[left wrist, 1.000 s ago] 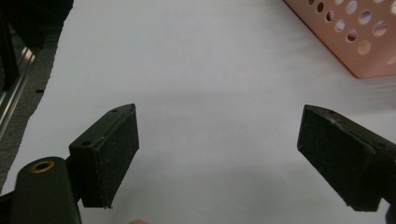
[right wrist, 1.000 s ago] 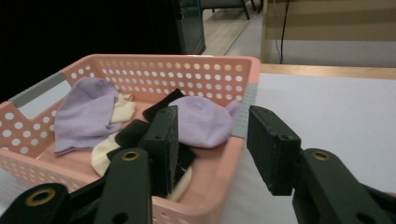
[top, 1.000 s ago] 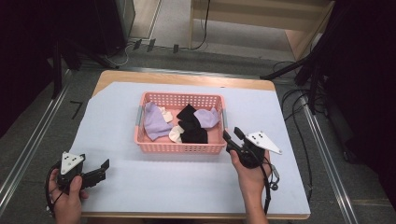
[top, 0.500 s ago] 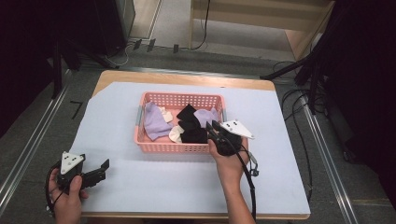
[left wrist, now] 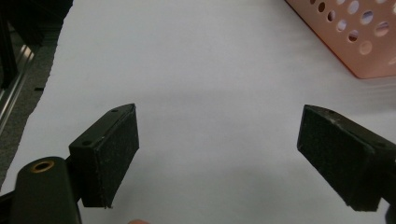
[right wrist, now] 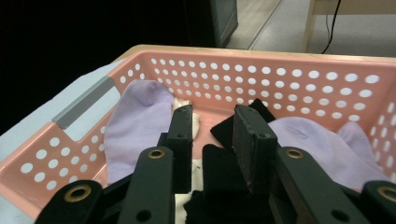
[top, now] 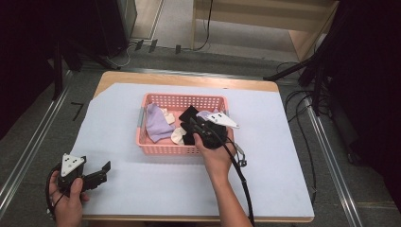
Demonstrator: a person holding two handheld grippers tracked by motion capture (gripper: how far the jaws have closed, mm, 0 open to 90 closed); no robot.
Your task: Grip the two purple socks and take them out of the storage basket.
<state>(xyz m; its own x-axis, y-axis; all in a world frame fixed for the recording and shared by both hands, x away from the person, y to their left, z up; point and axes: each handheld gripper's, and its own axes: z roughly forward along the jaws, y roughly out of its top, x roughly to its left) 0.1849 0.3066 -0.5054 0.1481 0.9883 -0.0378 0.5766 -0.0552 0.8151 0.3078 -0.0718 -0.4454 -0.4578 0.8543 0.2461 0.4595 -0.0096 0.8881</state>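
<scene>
Socks (right wrist: 140, 126), soft knit, fill the perforated pink basket (right wrist: 299, 74); right hand-held gripper (right wrist: 212, 154) apparently part-closed, gripping nothing.

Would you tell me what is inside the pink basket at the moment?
The pink basket holds two lilac socks, black socks and white socks. The right gripper hangs over the black ones, jaws partly open. Whatever lies beneath the pile is covered.

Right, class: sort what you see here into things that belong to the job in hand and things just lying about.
In the job:
pink basket
black socks
purple socks
white socks
right gripper, jaws partly open above the socks

Lying about:
left gripper, open over the white sheet
floor cables
</scene>
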